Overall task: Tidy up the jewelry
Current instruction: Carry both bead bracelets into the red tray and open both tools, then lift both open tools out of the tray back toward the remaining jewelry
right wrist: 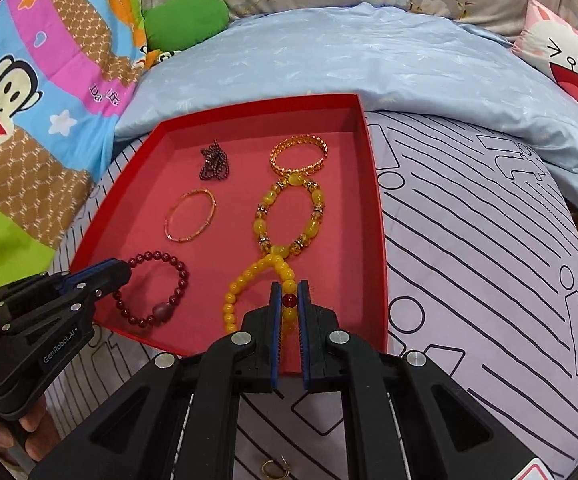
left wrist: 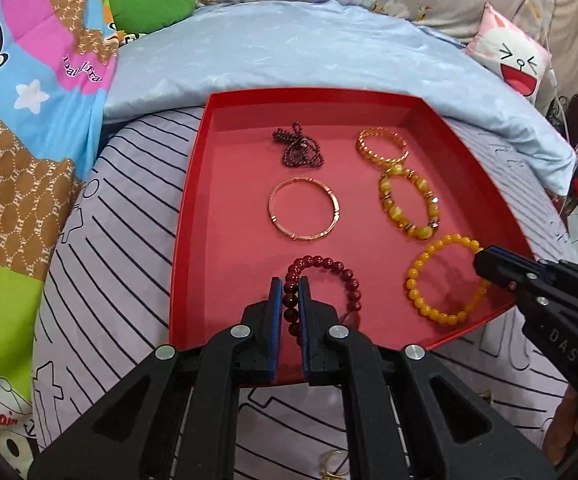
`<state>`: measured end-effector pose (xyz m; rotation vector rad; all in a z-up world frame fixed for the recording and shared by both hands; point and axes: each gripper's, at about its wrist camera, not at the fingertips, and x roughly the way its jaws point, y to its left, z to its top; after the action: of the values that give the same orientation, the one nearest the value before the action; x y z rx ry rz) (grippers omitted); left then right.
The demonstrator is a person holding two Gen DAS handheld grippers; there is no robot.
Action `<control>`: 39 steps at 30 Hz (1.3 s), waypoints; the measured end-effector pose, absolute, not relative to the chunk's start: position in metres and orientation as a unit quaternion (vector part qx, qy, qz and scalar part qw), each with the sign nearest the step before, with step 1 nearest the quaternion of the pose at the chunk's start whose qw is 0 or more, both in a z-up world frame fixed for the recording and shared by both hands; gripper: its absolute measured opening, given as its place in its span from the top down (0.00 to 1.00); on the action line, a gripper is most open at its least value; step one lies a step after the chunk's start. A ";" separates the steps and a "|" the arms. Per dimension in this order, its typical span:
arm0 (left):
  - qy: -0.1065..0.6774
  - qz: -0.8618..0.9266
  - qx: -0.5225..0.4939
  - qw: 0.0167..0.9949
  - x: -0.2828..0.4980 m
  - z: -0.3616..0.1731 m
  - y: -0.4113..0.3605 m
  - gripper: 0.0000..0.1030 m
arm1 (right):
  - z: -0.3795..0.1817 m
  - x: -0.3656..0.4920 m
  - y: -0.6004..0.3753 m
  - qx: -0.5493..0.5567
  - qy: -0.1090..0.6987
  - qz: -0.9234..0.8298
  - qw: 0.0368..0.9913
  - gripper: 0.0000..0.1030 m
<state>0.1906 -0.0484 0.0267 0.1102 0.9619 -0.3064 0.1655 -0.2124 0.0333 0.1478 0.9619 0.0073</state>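
the left gripper (left wrist: 290,284) has its blue-padded fingers pinched nearly together on the near side of a dark red round-bead bracelet (left wrist: 329,266), whose loop lies on the floor of the shallow red cardboard tray (left wrist: 193,200) just ahead and to the right of the fingertips. the right gripper (right wrist: 290,288) is likewise clamped on a strand of the opaque yellow round-bead bracelet (right wrist: 245,280), with a single red bead sitting between its pads; the rest of that loop curves away ahead and to the left of the fingers

beyond the yellow loop, straight ahead of the right fingers, a bracelet of glossy amber oval beads with small metal spacers (right wrist: 289,216) touches it, and past that lies a gold chain-link bangle (right wrist: 299,156). ahead of the left fingers rests a thin rose-gold bangle (left wrist: 304,208), and farther on a heap of tiny dark purple beads (left wrist: 299,146). the tray stands on a pale lilac sheet with black line drawings (right wrist: 469,240), with a light blue quilt (left wrist: 309,48) behind it

the held stretches of both bracelets are mostly hidden between the pads. a small gold ring-like thing (right wrist: 275,468) below the right gripper is cut off by the frame edge and hard to make out. part of a hand (right wrist: 33,428) shows under the left gripper
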 end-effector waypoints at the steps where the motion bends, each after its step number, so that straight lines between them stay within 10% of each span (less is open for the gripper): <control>1: 0.461 -0.144 0.054 0.874 0.191 0.025 -0.048 0.93 | 0.033 0.165 -0.211 0.067 0.462 0.002 0.885 0.93; 11: 0.446 -0.124 0.053 0.885 0.187 0.028 -0.047 0.75 | 0.037 0.163 -0.211 0.067 0.448 -0.009 0.891 0.72; 39: 0.438 -0.111 0.023 0.892 0.127 0.048 -0.008 0.71 | 0.054 0.077 -0.194 0.066 0.443 0.014 0.894 0.70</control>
<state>0.1265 -0.0078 0.0478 0.0472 0.9080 -0.2298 0.0771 -0.1943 0.0543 0.1370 0.9184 0.0284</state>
